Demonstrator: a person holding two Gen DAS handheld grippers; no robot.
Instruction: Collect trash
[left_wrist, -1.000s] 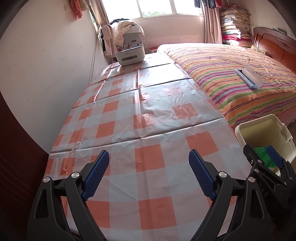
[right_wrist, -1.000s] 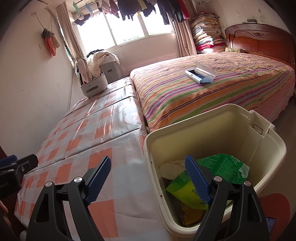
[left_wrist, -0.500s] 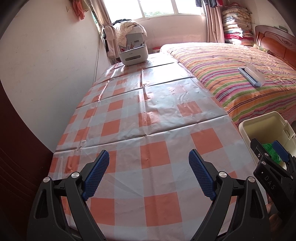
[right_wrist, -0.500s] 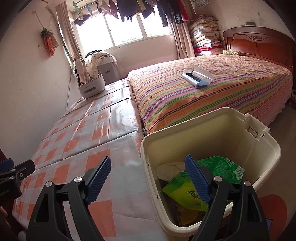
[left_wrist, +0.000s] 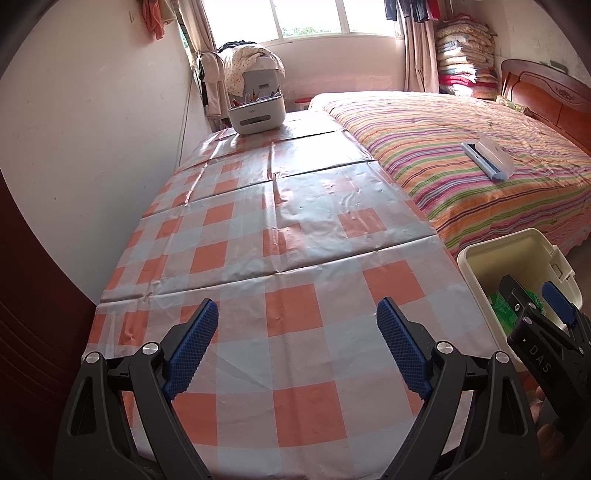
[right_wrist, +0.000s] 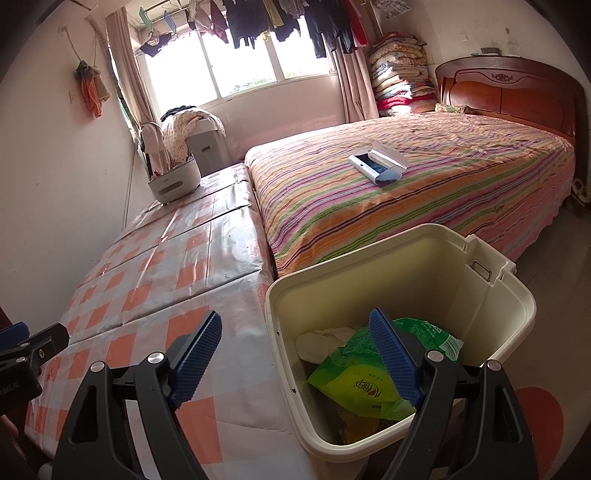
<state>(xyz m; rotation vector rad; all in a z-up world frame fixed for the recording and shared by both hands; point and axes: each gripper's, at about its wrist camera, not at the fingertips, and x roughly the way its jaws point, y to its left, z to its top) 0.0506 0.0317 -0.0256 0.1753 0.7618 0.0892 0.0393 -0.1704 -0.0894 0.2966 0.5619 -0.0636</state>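
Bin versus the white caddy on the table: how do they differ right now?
The bin stands on the floor beside the table's near end; the white caddy sits on the checked tablecloth at the far end, near the window. The bin is cream, squarish, and holds green wrappers and crumpled paper; the caddy is white, rounded, with upright items poking out that are too small to identify. Both are open-topped.

walls: pale | window (right_wrist: 243, 70): bright daylight | bed (right_wrist: 424, 192): striped cover, wooden headboard (right_wrist: 509, 92)
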